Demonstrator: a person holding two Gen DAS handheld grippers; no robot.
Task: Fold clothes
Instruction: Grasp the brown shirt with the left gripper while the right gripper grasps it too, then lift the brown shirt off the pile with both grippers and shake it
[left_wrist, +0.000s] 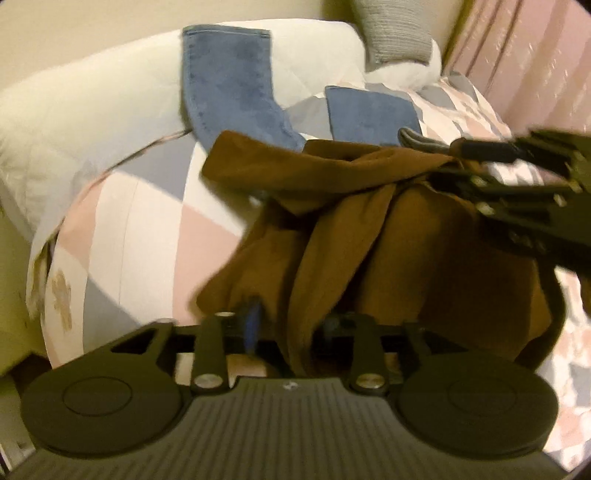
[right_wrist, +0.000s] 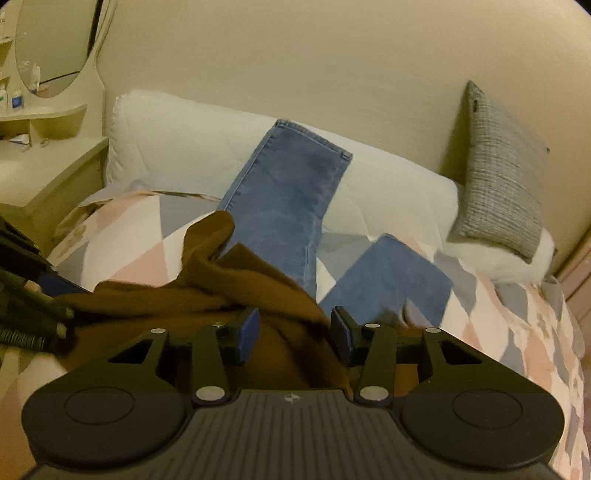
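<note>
A brown garment (left_wrist: 369, 229) (right_wrist: 236, 277) lies bunched on the patterned bedspread (left_wrist: 147, 229) (right_wrist: 517, 332). A fold of it hangs between the fingers of my left gripper (left_wrist: 291, 325), which stands open; one blue pad (left_wrist: 253, 325) shows and cloth hides the other. My right gripper (right_wrist: 295, 332) is open too, with brown cloth lying between its blue pads (right_wrist: 247, 332). From the left wrist, the right gripper (left_wrist: 439, 158) sits at the cloth's raised right edge. The left gripper (right_wrist: 62, 321) shows at the left edge of the right wrist view. Blue jeans (left_wrist: 229, 81) (right_wrist: 284, 206) lie spread behind.
A white pillow (left_wrist: 74, 103) (right_wrist: 177, 147) and a grey cushion (left_wrist: 395, 33) (right_wrist: 506, 177) lean at the head of the bed against the wall. A cream dressing table (right_wrist: 48, 173) with a mirror stands at the left. A pink curtain (left_wrist: 524, 55) hangs on the right.
</note>
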